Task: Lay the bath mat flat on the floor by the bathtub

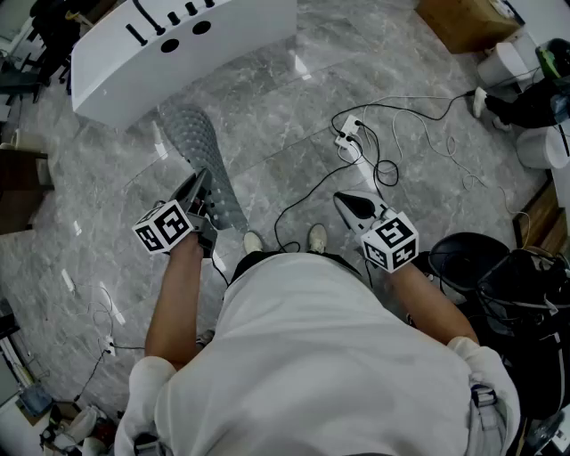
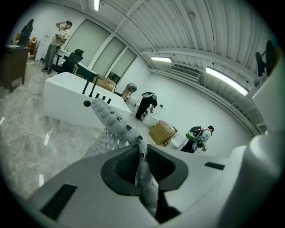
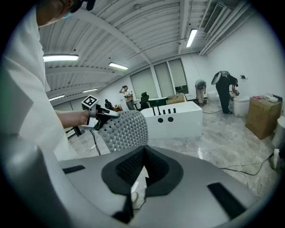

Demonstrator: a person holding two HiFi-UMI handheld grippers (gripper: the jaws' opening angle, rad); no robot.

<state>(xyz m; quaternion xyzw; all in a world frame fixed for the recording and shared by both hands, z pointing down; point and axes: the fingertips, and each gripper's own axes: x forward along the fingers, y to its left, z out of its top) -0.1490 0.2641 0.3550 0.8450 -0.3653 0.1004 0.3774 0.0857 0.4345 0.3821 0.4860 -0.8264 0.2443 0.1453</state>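
A grey bath mat [image 1: 203, 151] studded with round bumps stretches from my left gripper [image 1: 199, 189] toward the white bathtub [image 1: 178, 49]. The left gripper is shut on the mat's near edge, which shows as a thin strip pinched between the jaws [image 2: 140, 162]. From there the mat [image 2: 110, 116] runs out ahead with the bathtub [image 2: 67, 98] behind it. My right gripper [image 1: 349, 205] is shut and holds nothing, off to the right of the mat. The right gripper view shows its shut tips [image 3: 144, 171] and, beyond them, the mat [image 3: 124, 130] hanging in front of the bathtub [image 3: 178, 118].
A power strip and tangled cables [image 1: 354, 138] lie on the marble floor right of the mat. A cardboard box [image 1: 468, 22] stands at the back right, a black round object [image 1: 468, 258] near my right. My shoes [image 1: 254, 240] are just behind the mat. People stand in the background.
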